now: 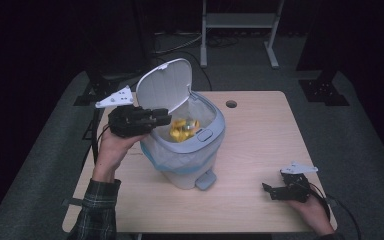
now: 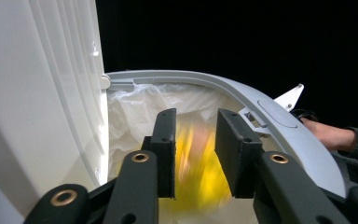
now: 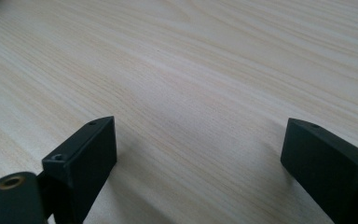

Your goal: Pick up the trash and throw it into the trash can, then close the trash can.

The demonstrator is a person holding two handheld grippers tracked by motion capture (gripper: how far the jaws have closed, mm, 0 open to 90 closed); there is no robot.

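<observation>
Dark room, pale wood desk [image 1: 260, 150]. Pedal bin [image 1: 190, 150] mid-desk, lid [image 1: 164, 85] up, yellow wrappers [image 1: 182, 130] inside the liner. Left tool [image 2: 193, 149] over bin mouth, jaws parted, gripping nothing, yellow blur beyond. Right tool [image 3: 198, 158] spread wide, low over bare desk near right edge.

A light wooden table [image 1: 260, 145] has a small round cable hole [image 1: 231, 104] near its far edge. Beyond the table, a grey metal stand [image 1: 240, 30] rests on grey carpet floor [image 1: 40, 150].

no readable text, labels or numbers, bin [image 1: 190, 150] perhaps too dim
</observation>
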